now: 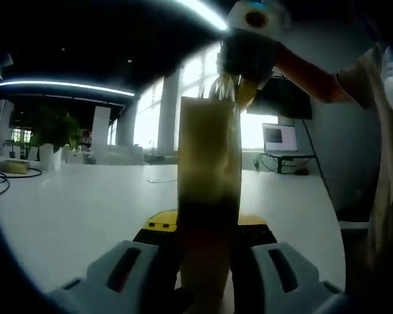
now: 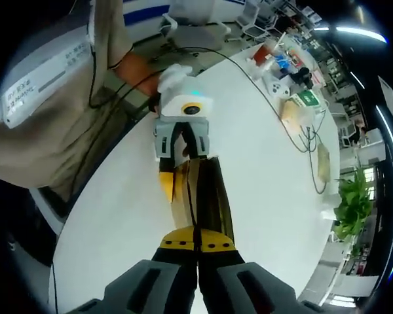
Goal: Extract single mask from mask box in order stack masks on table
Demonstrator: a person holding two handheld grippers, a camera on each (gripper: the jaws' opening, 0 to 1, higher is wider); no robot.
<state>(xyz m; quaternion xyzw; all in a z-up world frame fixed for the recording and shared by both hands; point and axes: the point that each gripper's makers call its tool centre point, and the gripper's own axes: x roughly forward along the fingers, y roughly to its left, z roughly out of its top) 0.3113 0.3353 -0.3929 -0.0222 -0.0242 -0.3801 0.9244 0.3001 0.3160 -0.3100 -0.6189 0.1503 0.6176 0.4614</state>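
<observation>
White bench (image 2: 262, 163) below, both the left gripper (image 2: 183, 147) and right gripper (image 2: 198, 258) clamped on opposite ends of a thin mask (image 2: 203, 196) stretched between them — light, floppy, best pinched by its edges.

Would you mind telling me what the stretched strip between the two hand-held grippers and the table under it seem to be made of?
The strip looks like thin, translucent yellowish-brown film, possibly a plastic wrapper: window light glows through it in the left gripper view. Whether a mask is inside cannot be told. The table looks like a smooth, matte white laminate or painted board, with faint sheen.
</observation>
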